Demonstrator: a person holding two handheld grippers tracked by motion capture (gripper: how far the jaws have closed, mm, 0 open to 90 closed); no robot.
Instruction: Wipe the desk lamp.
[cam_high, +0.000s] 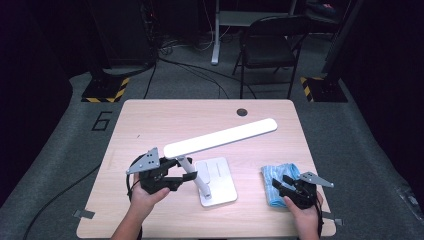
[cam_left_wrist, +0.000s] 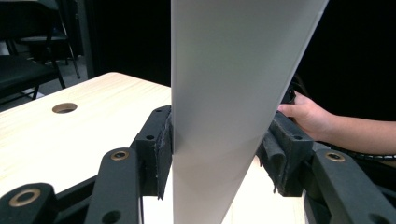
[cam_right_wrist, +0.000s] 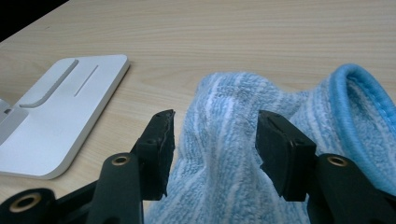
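The person's two forearms come in from the near edge of the counter (cam_high: 150, 120), each hand wrapped around the back of a pair of tongs.

The left hand (cam_high: 145, 196) sits low over the near left part of the counter, palm cupped under the body of the left tongs (cam_high: 176, 170), which point across to the right at the desk lamp (cam_high: 220, 137). In the left gripper view the lamp's long white light bar (cam_left_wrist: 229, 93) stands between the two black jaws, the left pad flat against its edge and the right pad against the other side, so these tongs are clenched on the bar near its hinged end. The bar slants up and away toward the far right of the counter, while the lamp's flat white base (cam_high: 220, 182) lies on the wood just right of the left hand, with the short stem rising from it.

The right hand (cam_high: 304, 217) rests at the near right corner, wrist straight, holding the right tongs (cam_high: 281, 182) pointed forward and tipped down at a blue striped cloth (cam_high: 277, 175). The cloth lies crumpled on the counter, well to the right of the lamp base. In the right gripper view a raised fold of the cloth (cam_right_wrist: 219, 140) sits between the jaws, but both pads stand clear of it with a gap on each side: these tongs are released, nothing gripped.
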